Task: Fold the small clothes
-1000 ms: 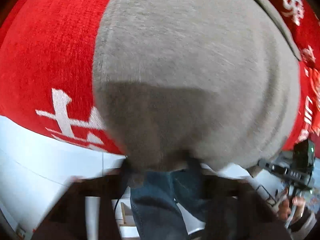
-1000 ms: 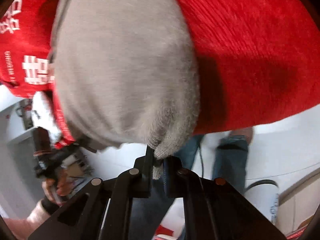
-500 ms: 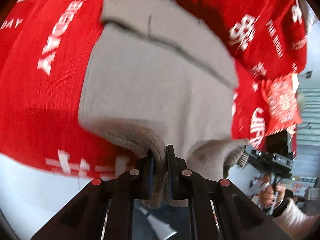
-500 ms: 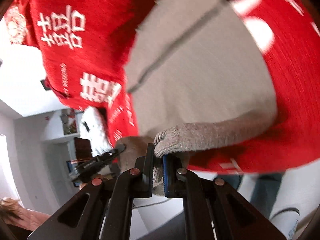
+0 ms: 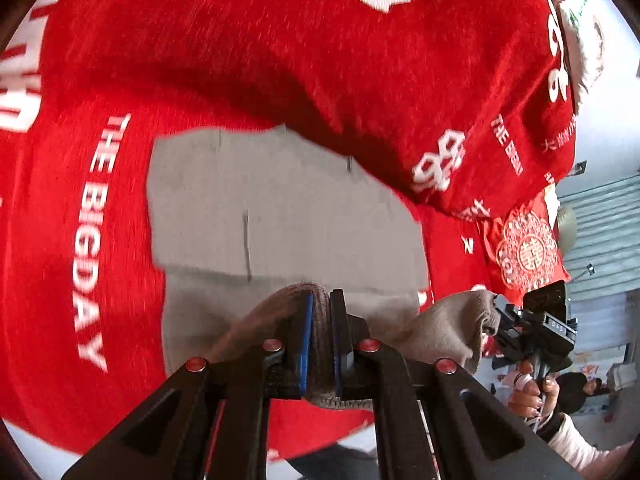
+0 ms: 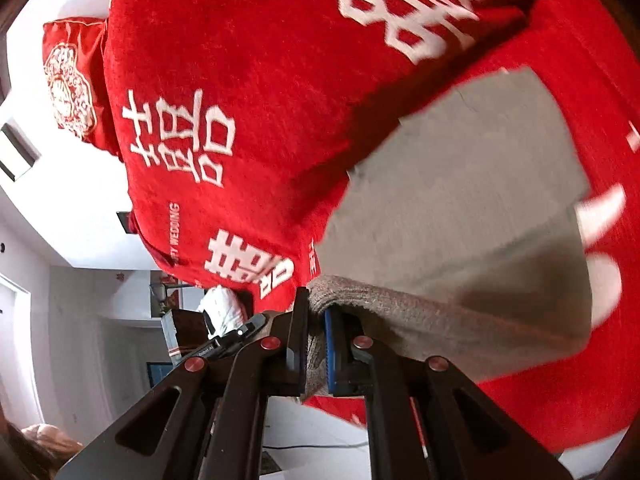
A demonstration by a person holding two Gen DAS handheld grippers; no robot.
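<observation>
Red cloth (image 5: 224, 80) with white lettering covers the surface. On it lies the grey garment (image 5: 280, 208), near edge lifted: left gripper (image 5: 320, 320) and right gripper (image 6: 316, 320) each pinch a corner. Folding seems barely begun; the fold-over remains.

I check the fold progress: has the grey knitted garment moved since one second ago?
Yes. The grey knitted garment now fills less of the left view, uncovering more of the red printed blanket beyond it.
</observation>
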